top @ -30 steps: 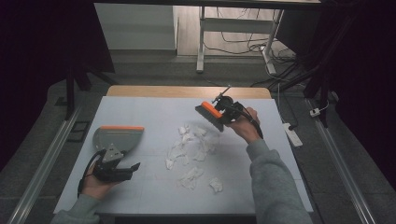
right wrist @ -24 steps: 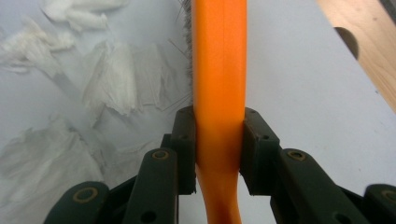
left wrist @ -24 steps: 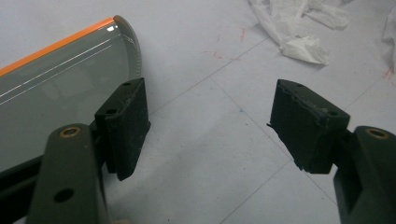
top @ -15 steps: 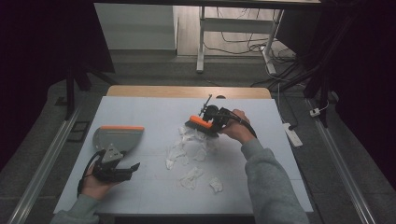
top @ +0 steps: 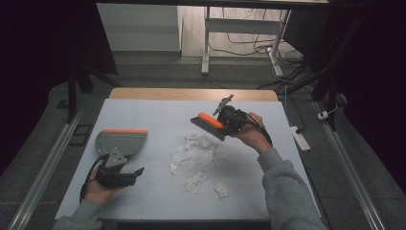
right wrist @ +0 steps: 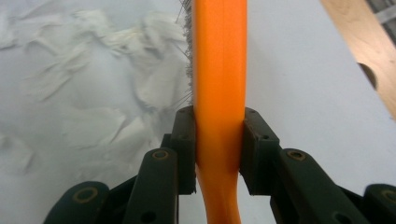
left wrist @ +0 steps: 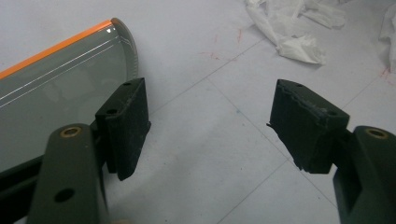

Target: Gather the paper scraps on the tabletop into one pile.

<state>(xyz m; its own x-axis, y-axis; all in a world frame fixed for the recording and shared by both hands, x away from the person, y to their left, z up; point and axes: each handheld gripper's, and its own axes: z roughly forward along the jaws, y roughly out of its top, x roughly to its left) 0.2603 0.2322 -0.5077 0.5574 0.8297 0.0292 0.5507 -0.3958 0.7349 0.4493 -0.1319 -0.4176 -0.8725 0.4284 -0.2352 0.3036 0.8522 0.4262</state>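
My right hand-held gripper [top: 224,125] is clamped on the orange handle of the brush [top: 208,125], pads pressing both sides of it. The brush hangs just above the far edge of the paper scraps [top: 194,152], bristles angled down towards them. My left hand-held gripper [top: 125,173] stands wide apart with nothing between its pads; it rests on the bench [top: 158,108] just on my side of the dustpan [top: 119,142], not touching it. The dustpan lies flat, well to the left of the scraps, orange lip on its far side.

Risks, as I judge them:
- The dustpan is unheld. A sweep towards it would likely push it away, since nothing braces it.
- The scraps are light and crumpled. A fast stroke could scatter them or leave the two stray pieces [top: 220,189] on the near side of the pile behind.
- The grip sits on a narrow, smooth handle. Downward pressure on the bristles could twist the brush between the pads.
- The dustpan's mouth direction is unclear from the high view; a sweep at the wrong edge collects nothing.
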